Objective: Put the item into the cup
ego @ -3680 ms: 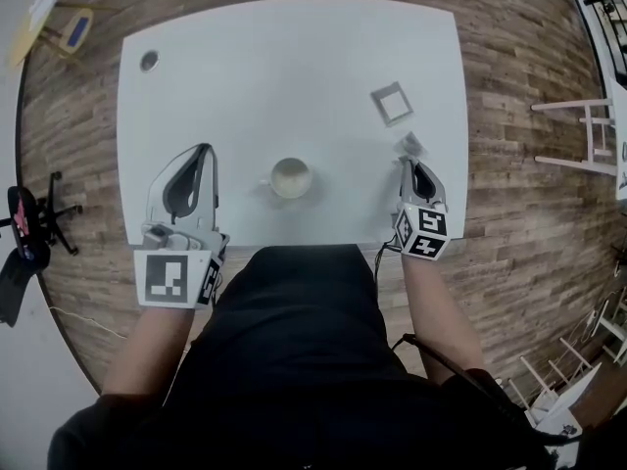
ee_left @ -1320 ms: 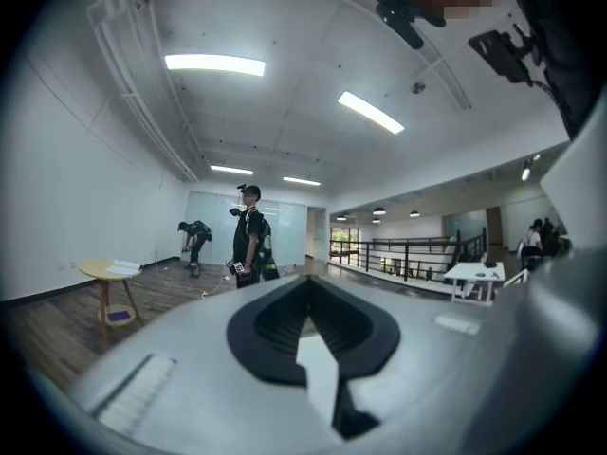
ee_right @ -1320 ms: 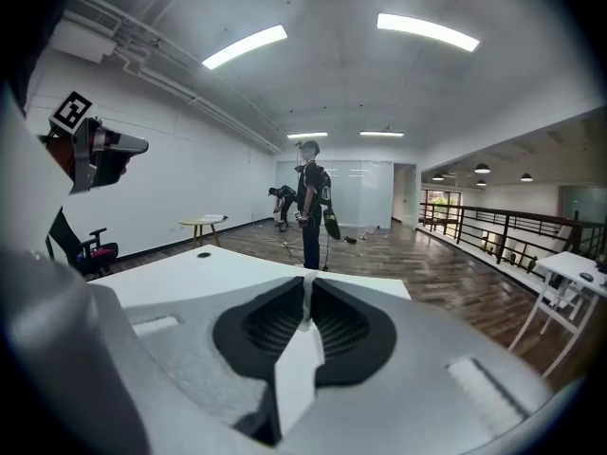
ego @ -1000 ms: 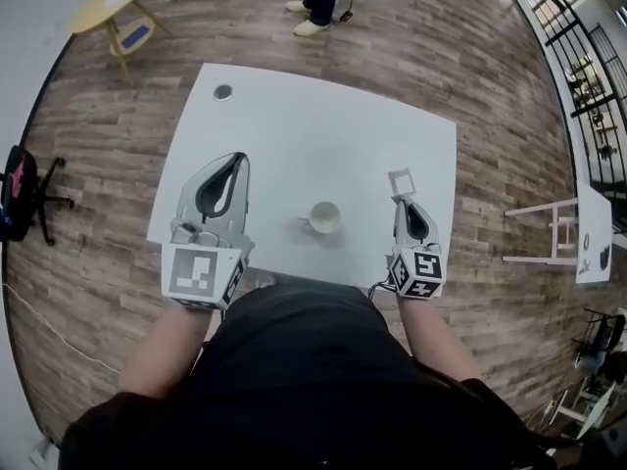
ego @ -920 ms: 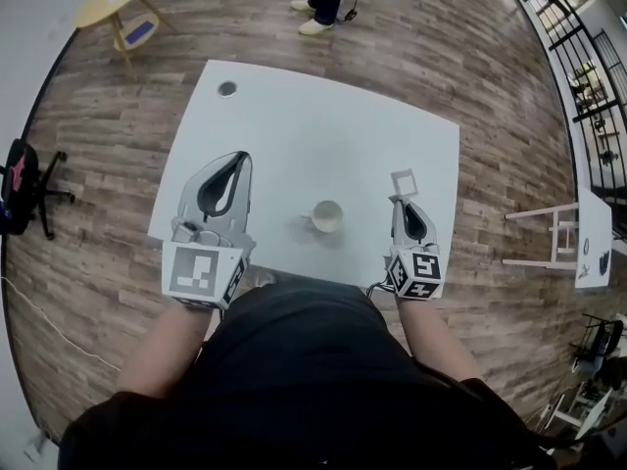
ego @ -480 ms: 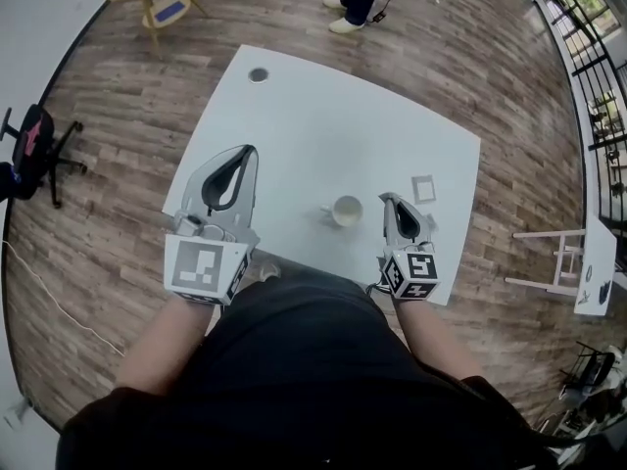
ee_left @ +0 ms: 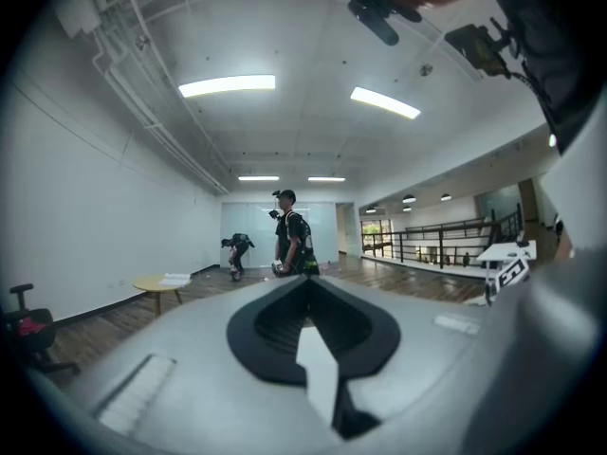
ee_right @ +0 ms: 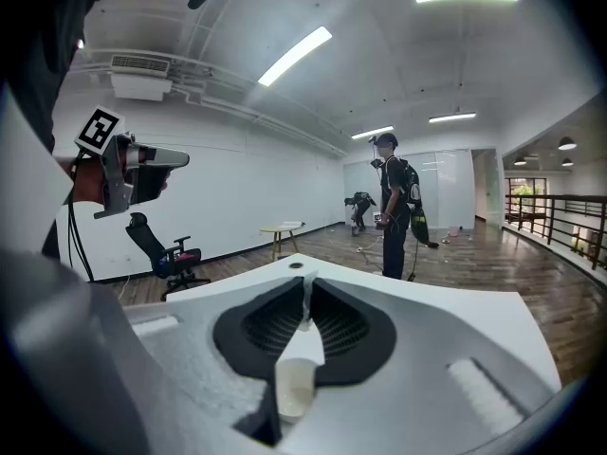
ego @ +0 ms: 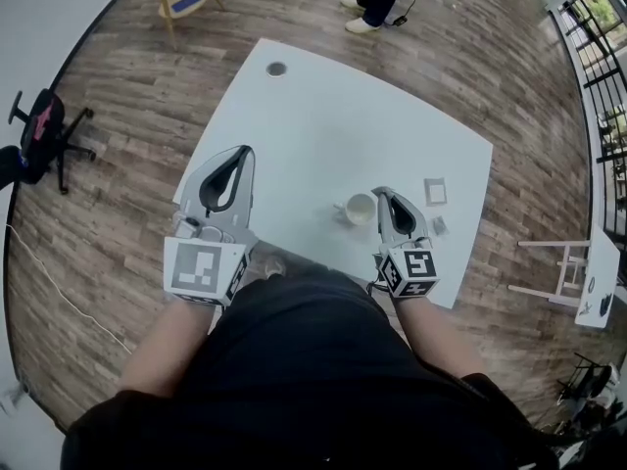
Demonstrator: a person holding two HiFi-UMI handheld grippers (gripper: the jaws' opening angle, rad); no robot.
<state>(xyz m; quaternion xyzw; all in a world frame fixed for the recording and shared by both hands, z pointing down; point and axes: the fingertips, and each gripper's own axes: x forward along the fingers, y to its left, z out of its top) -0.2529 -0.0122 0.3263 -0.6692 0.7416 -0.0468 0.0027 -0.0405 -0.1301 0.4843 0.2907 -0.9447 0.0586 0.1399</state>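
The right gripper (ego: pixel 380 196) pinches a small thin pale item (ee_right: pixel 304 320) in its fingers, just beside the round white cup (ego: pixel 360 208) on the white counter (ego: pixel 313 125). The left gripper (ego: pixel 247 152) has closed, empty fingers. The tiny pinch may slip, dropping the item outside the cup.

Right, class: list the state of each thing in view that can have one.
Cream round cup: upright on white table, looks empty.
Left gripper: jaws shut, nothing between.
Right gripper: jaws nearly together; pale sliver between, unclear what.
Small grey item: lying on table, outside cup.
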